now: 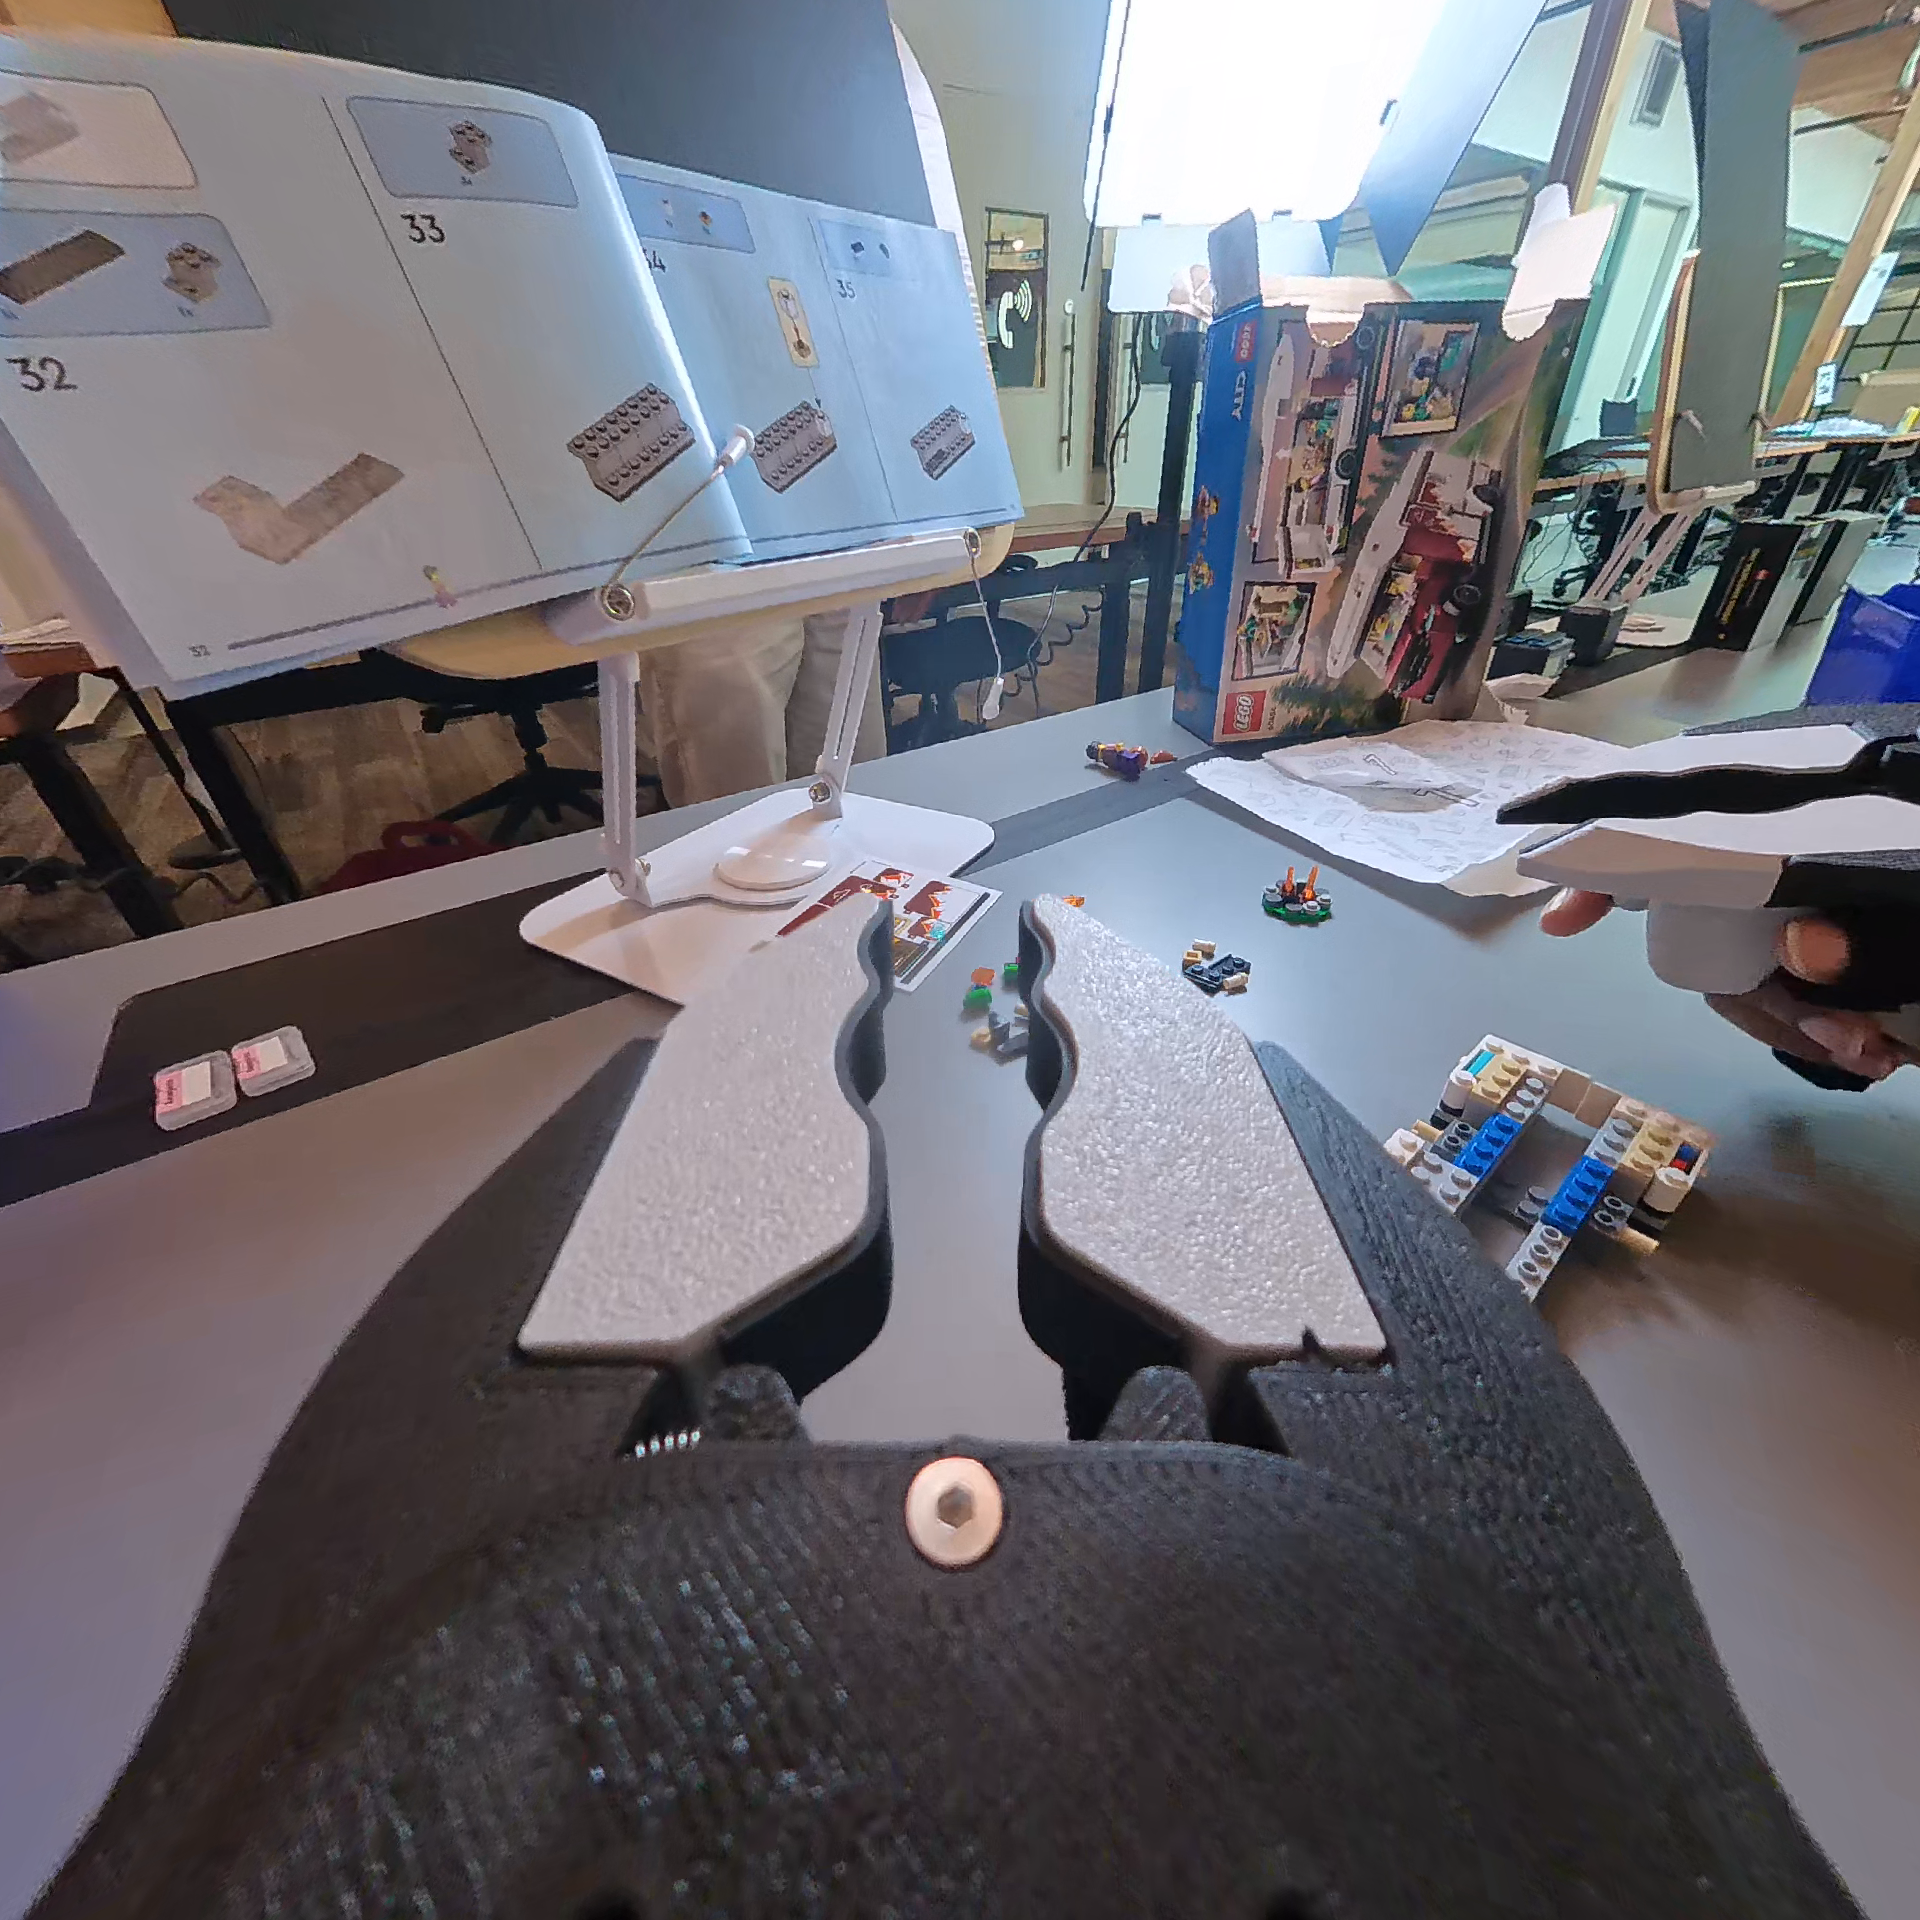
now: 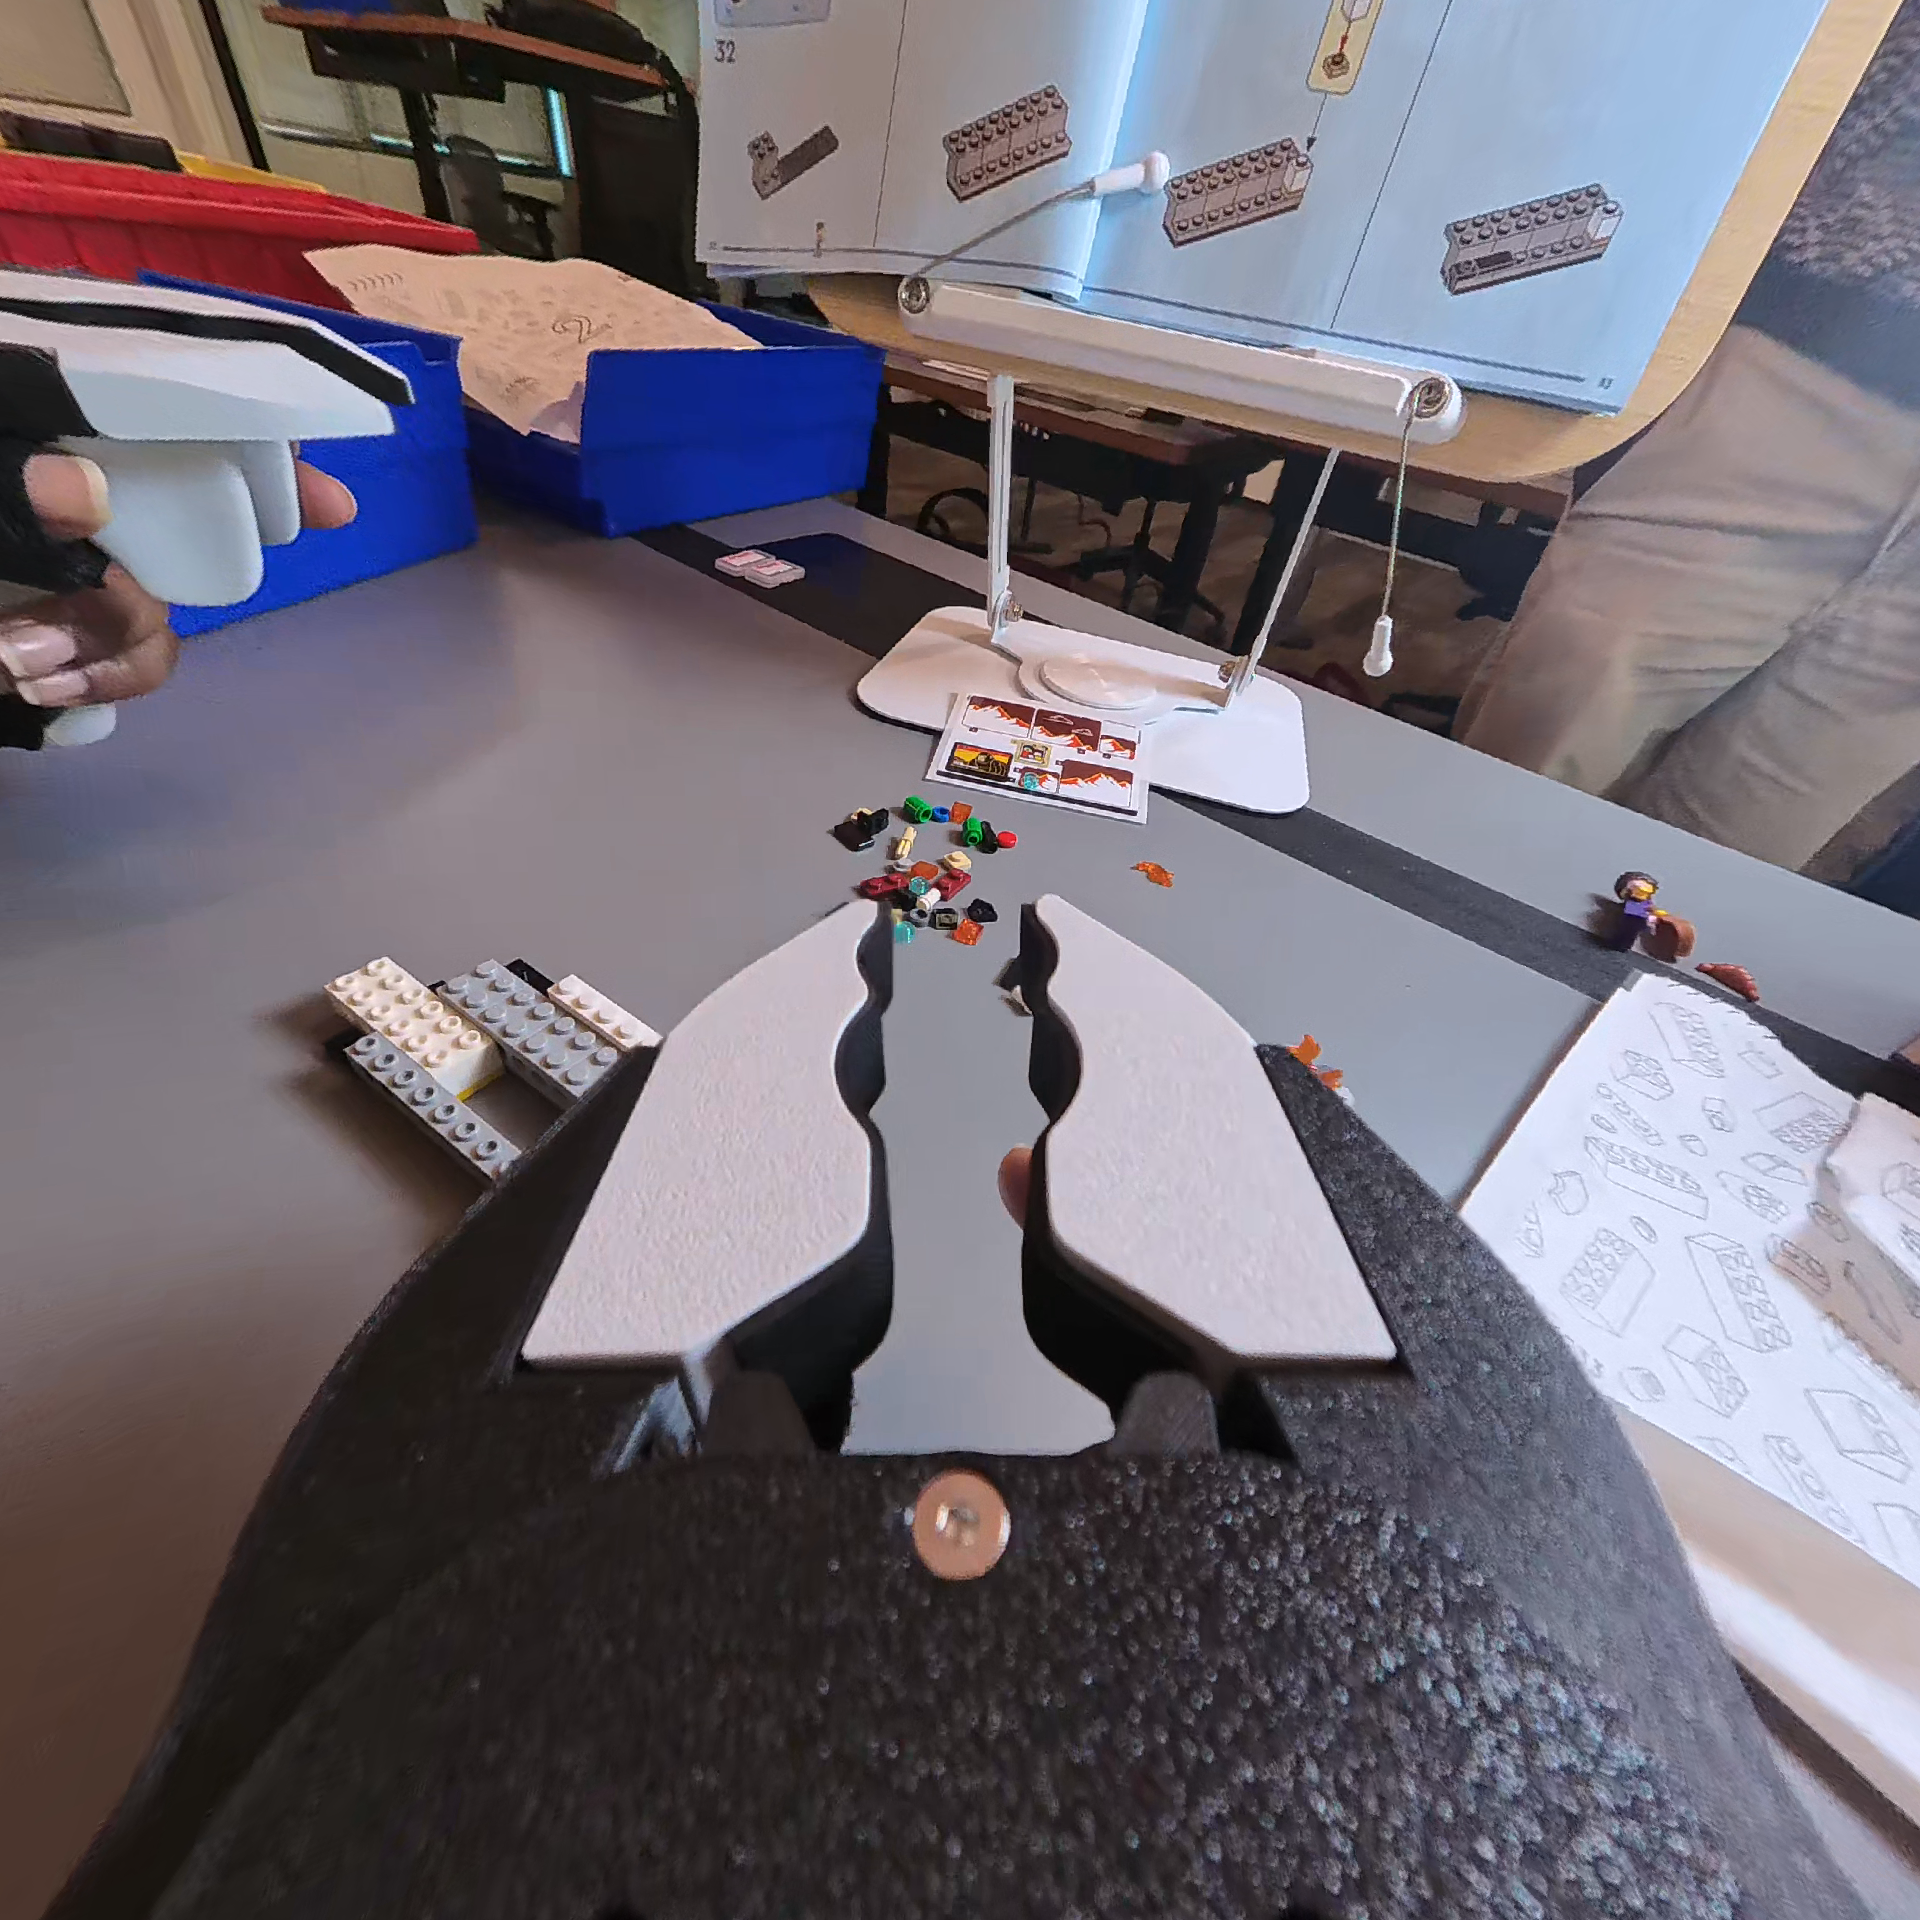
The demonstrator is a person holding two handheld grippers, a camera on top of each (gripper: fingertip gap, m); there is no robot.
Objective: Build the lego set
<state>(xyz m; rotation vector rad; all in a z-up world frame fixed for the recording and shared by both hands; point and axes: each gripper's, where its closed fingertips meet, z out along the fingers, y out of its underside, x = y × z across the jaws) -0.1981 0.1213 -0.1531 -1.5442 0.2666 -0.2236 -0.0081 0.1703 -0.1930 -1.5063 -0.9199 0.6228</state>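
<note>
My left gripper is open and empty above the grey table, with its tips over a small scatter of loose pieces. The partly built model of white, grey, tan and blue bricks lies to its right. My right gripper is open and empty, just short of the pile of small coloured pieces. The model lies at its left, partly hidden by the gripper body. Each gripper shows in the other's view: the right one and the left one, both held in a hand.
The instruction booklet rests on a white stand, with a sticker sheet at its base. The set's box, a printed paper bag, a minifigure, a small campfire build and blue bins surround the work area. Some 20 cm of space lies between my two pairs of fingers.
</note>
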